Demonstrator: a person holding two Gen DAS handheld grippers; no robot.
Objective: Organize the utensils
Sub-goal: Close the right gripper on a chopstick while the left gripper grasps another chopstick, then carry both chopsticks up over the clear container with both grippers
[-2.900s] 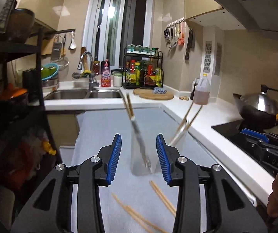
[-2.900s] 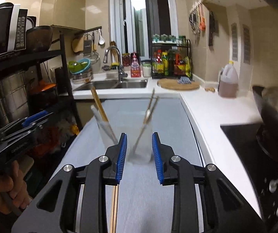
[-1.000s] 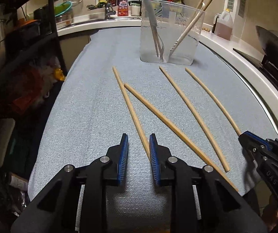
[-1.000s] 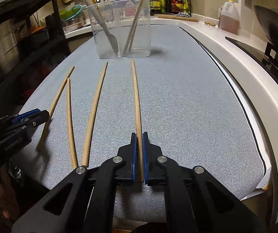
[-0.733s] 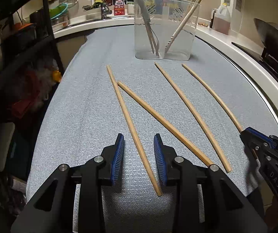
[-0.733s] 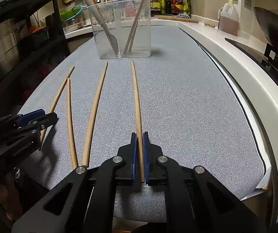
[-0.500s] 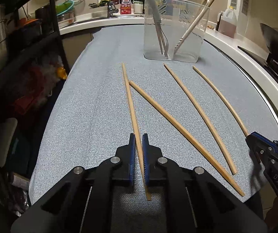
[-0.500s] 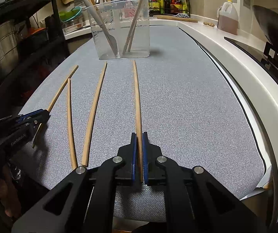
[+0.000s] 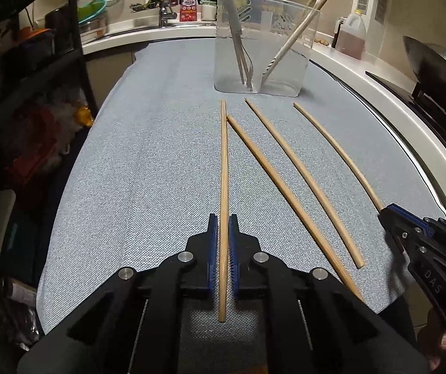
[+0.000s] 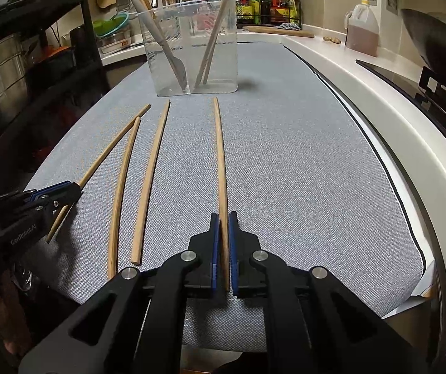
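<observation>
Several wooden chopsticks lie on the grey mat (image 9: 148, 168) in front of a clear plastic holder (image 9: 266, 46); the holder contains a grey fork and chopsticks. My left gripper (image 9: 223, 224) is shut on the leftmost chopstick (image 9: 223, 162), near its close end. My right gripper (image 10: 223, 221) is shut on the rightmost chopstick (image 10: 221, 162), near its close end. Two loose chopsticks (image 9: 301, 168) lie between them. The right gripper also shows in the left wrist view (image 9: 388, 215), and the left gripper in the right wrist view (image 10: 67, 191). The holder stands at the mat's far end (image 10: 191, 50).
A wok (image 9: 435, 62) and stove are on the right. A white counter edge (image 10: 410, 131) runs along the right side of the mat. A dark shelf rack (image 9: 36, 62) stands at left. A sink (image 9: 157, 9), bottles and an oil jug (image 10: 361, 28) are at the back.
My left gripper came down over the leftmost chopstick and closed on it, and the chopstick now lines up straight ahead. My right gripper stays shut on the rightmost chopstick.
</observation>
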